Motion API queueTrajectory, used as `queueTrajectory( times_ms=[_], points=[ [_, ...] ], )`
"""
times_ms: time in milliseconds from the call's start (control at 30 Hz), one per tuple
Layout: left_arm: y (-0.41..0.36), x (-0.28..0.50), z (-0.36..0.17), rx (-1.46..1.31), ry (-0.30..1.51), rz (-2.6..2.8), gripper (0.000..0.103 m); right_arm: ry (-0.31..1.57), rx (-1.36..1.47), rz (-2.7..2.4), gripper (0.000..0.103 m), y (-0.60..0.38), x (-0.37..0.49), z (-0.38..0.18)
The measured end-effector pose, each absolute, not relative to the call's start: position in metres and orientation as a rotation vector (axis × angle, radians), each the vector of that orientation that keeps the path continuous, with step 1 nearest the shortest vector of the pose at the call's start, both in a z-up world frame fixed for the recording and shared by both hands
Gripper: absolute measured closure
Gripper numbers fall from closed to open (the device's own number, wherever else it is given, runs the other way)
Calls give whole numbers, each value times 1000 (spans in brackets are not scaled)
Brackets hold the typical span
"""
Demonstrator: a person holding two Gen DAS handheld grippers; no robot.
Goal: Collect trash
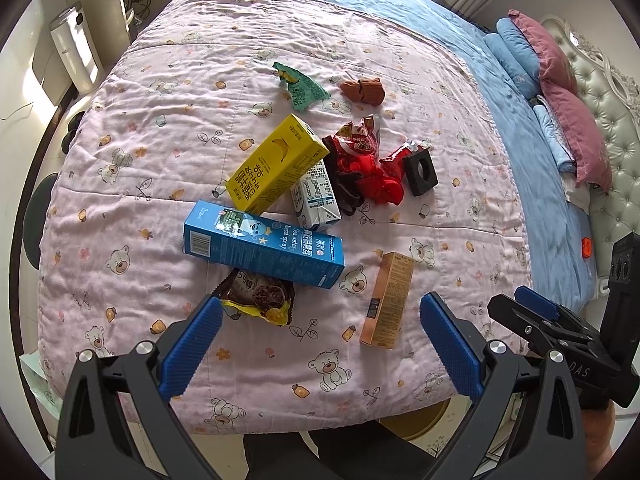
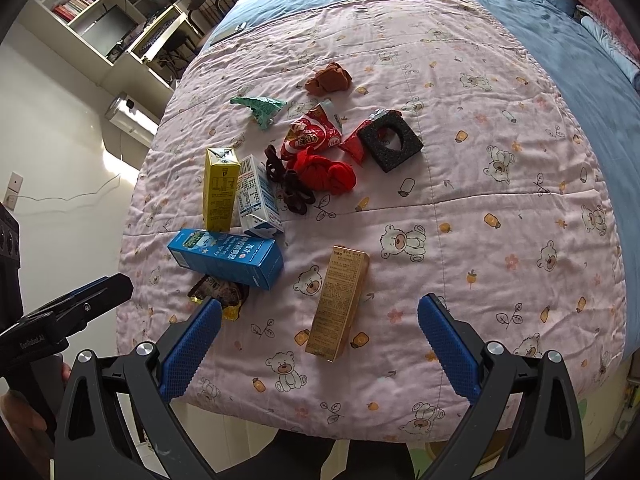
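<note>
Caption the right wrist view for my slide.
Open right gripper hovering above tall tan cardboard box on pink bear-print quilt.

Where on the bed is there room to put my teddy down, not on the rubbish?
The pink quilt lies bare to the right of the gold box and the black foam square, out to the blue sheet. It is crowded on the left, around the blue box and yellow carton.

Both grippers up, jaws wide, nothing held.

L gripper (image 1: 320,336): blue ribbed pads (image 1: 192,348) spread far apart, pointing fwd & down. R gripper (image 2: 320,340): same pose, pads (image 2: 450,350) well apart. From the L cam, R gripper sits just to its right; from the R cam, L one sits at far left w/ bare hand (image 2: 24,412) on grip.
</note>
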State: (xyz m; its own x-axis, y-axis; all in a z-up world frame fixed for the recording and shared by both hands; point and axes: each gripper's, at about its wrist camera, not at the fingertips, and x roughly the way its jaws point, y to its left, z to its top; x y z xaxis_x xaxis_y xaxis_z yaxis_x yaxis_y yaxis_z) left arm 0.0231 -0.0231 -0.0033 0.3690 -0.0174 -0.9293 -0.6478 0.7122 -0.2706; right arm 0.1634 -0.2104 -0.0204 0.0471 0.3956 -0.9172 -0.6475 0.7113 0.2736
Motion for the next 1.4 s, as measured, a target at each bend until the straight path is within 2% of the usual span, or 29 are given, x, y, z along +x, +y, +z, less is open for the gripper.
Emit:
queueTrajectory(
  times_ms=[1400],
  points=[
    [-35,25,0,-723,1136,504,4,1332,-235,852,8,-217,178,-29]
  ],
)
